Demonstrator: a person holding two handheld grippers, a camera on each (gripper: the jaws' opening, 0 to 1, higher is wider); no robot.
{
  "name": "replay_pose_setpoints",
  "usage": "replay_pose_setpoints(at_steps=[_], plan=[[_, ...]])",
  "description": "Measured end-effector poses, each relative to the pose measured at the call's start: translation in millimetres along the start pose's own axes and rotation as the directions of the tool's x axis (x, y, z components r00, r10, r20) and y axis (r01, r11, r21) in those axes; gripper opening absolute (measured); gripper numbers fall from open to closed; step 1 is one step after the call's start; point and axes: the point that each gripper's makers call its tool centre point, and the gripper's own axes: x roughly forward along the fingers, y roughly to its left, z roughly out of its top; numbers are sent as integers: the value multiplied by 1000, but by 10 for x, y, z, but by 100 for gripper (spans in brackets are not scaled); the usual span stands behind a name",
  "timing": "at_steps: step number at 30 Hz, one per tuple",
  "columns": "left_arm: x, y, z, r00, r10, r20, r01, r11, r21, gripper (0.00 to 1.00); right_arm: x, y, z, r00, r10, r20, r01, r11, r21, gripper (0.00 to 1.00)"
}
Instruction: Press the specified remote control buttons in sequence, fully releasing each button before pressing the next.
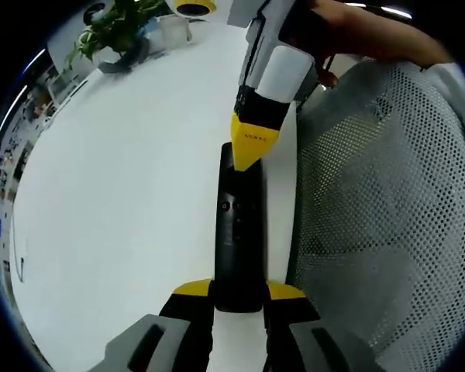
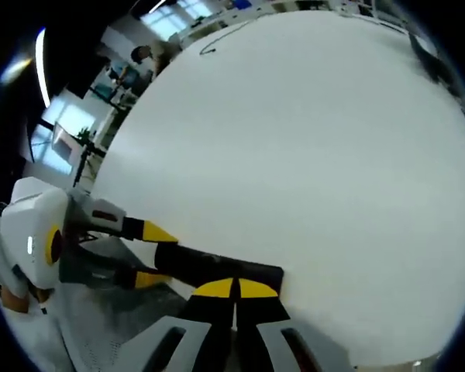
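A long black remote control (image 1: 236, 225) lies lengthwise near the right edge of the white table (image 1: 124, 194). In the left gripper view, my left gripper (image 1: 239, 291) is shut on the remote's near end, with a yellow tip on each side. My right gripper (image 1: 252, 147) comes down from above, shut, and its yellow point touches the remote's far end. In the right gripper view, the right gripper (image 2: 234, 288) has both yellow tips pressed together over the remote (image 2: 209, 266). The left gripper (image 2: 151, 256) clamps the remote's other end from the left.
A grey mesh chair (image 1: 380, 217) stands close along the table's right edge. A potted plant (image 1: 112, 31) and a yellow roll (image 1: 194, 6) sit at the far end. A person's hand (image 1: 349, 39) holds the right gripper. The wide white tabletop (image 2: 310, 155) stretches away.
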Motion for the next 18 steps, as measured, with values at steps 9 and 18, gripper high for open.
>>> replay_pose_setpoints(at_steps=[9, 18], plan=[[3, -1, 0, 1000, 1, -13, -1, 1000, 12, 24, -8, 2, -11, 1000, 14, 21, -14, 1000, -1, 0], [3, -5, 3, 1000, -2, -12, 2, 1000, 16, 24, 1, -12, -2, 1000, -9, 15, 10, 999, -42, 0]])
